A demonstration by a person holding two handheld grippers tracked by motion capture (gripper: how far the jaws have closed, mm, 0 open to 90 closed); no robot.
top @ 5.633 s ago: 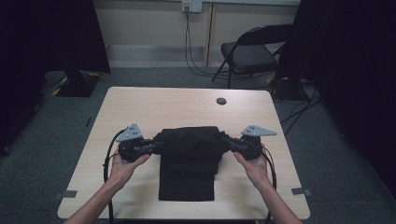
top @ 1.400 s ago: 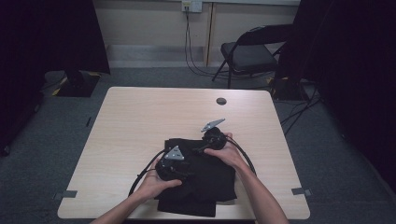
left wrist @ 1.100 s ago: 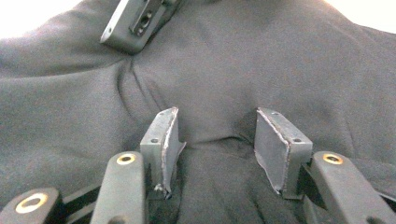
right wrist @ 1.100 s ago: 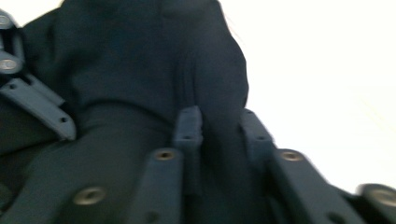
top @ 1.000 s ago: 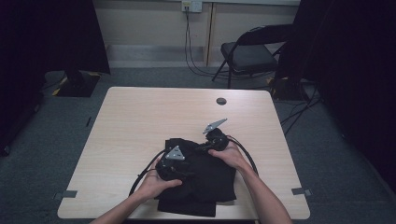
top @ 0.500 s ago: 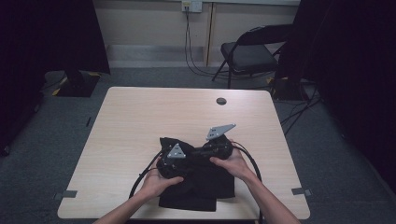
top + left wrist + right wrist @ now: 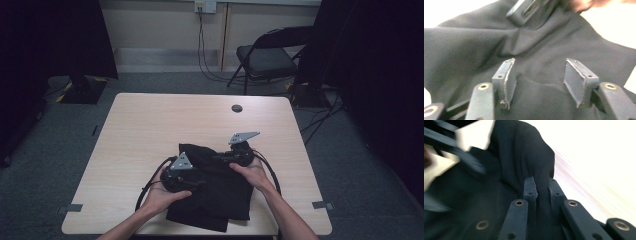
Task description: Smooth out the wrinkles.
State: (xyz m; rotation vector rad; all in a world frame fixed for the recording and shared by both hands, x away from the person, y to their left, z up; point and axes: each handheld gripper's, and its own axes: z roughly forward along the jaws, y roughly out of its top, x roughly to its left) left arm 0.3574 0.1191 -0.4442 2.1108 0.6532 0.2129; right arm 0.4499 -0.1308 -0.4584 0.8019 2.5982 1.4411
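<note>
A black garment [image 7: 220, 195] lies bunched and partly folded on the near half of the table. My left gripper [image 7: 197, 176] hovers over its left part. In the left gripper view its jaws [image 7: 539, 72] stand apart above the cloth [image 7: 474, 45]; they have just been opening, and nothing is pinched between them. My right gripper [image 7: 221, 158] is at the garment's far edge. In the right gripper view it [image 7: 541, 183] is shut on a raised fold of the black cloth [image 7: 519, 152].
The light wooden table [image 7: 165, 120] has a small black round cap [image 7: 236, 108] near its far edge. A black folding chair [image 7: 265, 55] stands behind the table on grey carpet. Gripper cables loop over the table's near edge on both sides.
The left gripper has lifted slightly off the cloth. The right gripper has drifted right with the fold it holds. Several seconds ago both grippers were at the outer sides of the flat garment.
</note>
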